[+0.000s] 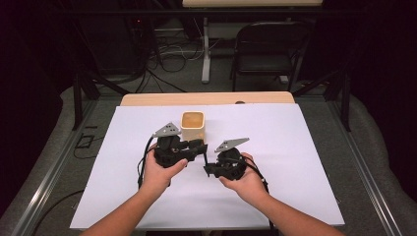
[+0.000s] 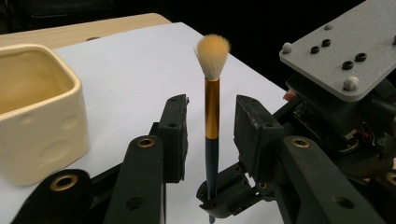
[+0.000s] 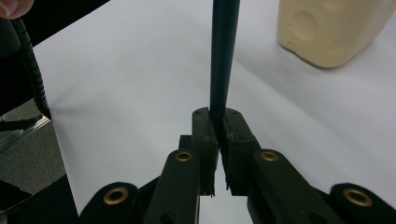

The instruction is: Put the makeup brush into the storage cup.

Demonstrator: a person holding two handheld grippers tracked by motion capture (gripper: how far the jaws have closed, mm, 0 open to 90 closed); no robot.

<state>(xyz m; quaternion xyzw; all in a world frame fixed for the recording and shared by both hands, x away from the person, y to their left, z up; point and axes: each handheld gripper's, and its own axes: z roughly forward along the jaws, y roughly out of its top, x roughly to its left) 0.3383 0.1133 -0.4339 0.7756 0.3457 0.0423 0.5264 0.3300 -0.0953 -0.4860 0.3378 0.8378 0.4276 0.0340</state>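
1. Now I see the right gripper point(image 3: 218, 122) with its 2 jaws pressed together on the dark lower handle of the makeup brush point(image 2: 212, 109); the handle rises straight up from between the pads.
2. From the left gripper view, the brush stands upright in the gap between the 2 jaws of the left gripper point(image 2: 211, 122), with its gold ferrule at the level of the pads and its pale bristles above the jaw tips.
3. I see the left jaws apart; a small space stays on each side of the brush, so the pads do not press on it.
4. In that same view the right gripper holds the bottom end of the handle, just below and behind the left jaws.
5. A cream ceramic cup point(image 1: 192, 126) with a squarish mouth stands on the white table cover point(image 1: 275, 128), to the left of the left jaws and near them, not touching.
6. In the right gripper view the cup is beyond the jaw tips, to the upper right.
7. From the high view, both grippers are close together in front of the cup, each one held in a hand.
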